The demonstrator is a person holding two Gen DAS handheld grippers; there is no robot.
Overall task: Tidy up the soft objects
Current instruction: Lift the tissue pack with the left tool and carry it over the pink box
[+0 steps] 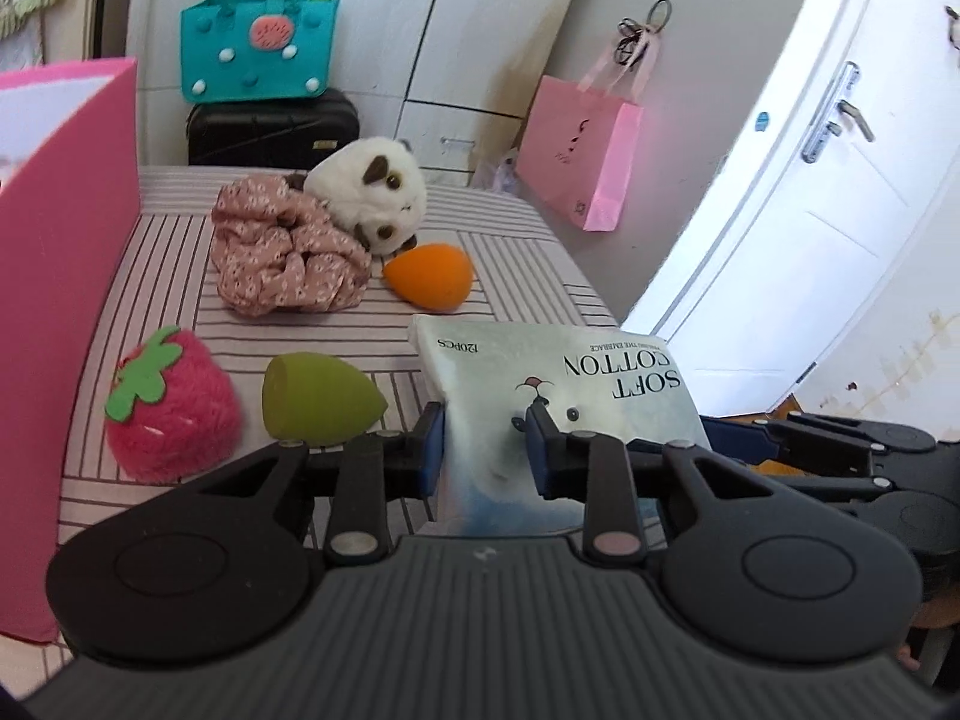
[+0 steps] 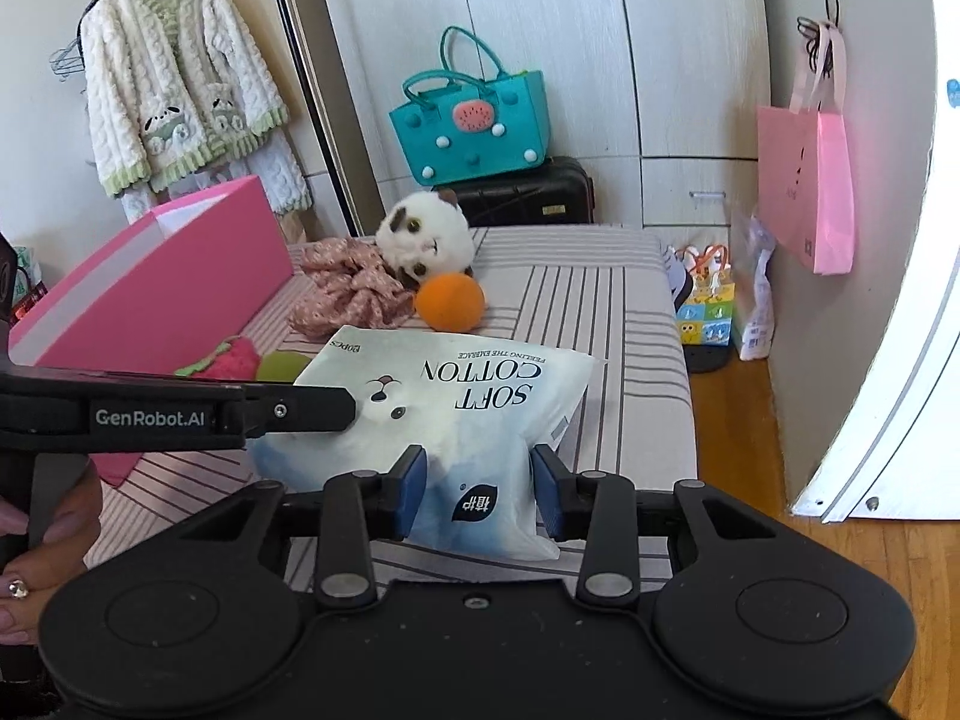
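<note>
a: what can you read from your end?

b: the cotton pack point(image 2: 474, 414) says "soft cotton", "feeling the embrace" and "120pcs", all upside down to me, with a little animal face printed on it and a dark leaf-shaped logo low on the wrapper. the left gripper point(image 1: 485, 450) shows "genrobot.ai" on its side in the right wrist view.

a: where does the pack sit against the tongs?

b: it lies at the near edge of the striped bed point(image 2: 600, 312). my right gripper point(image 2: 479, 489) has its blue pads pressed into the pack's near end, pinching the wrapper in. my left gripper is clamped on the pack's left side, the film squeezed between its pads.

a: and the hand poses?

b: both grippers reach forward over the bed edge, the left crossing in sideways. a hand point(image 2: 36, 546) holds its handle.

a: the rest?

b: strawberry plush point(image 1: 171, 405) and green sponge point(image 1: 318, 399) just left of the pack, orange sponge point(image 1: 429, 276) beyond, touching the panda plush point(image 1: 369, 195), floral cloth point(image 1: 288, 246) beside it, pink box point(image 1: 66, 240) far left.
</note>
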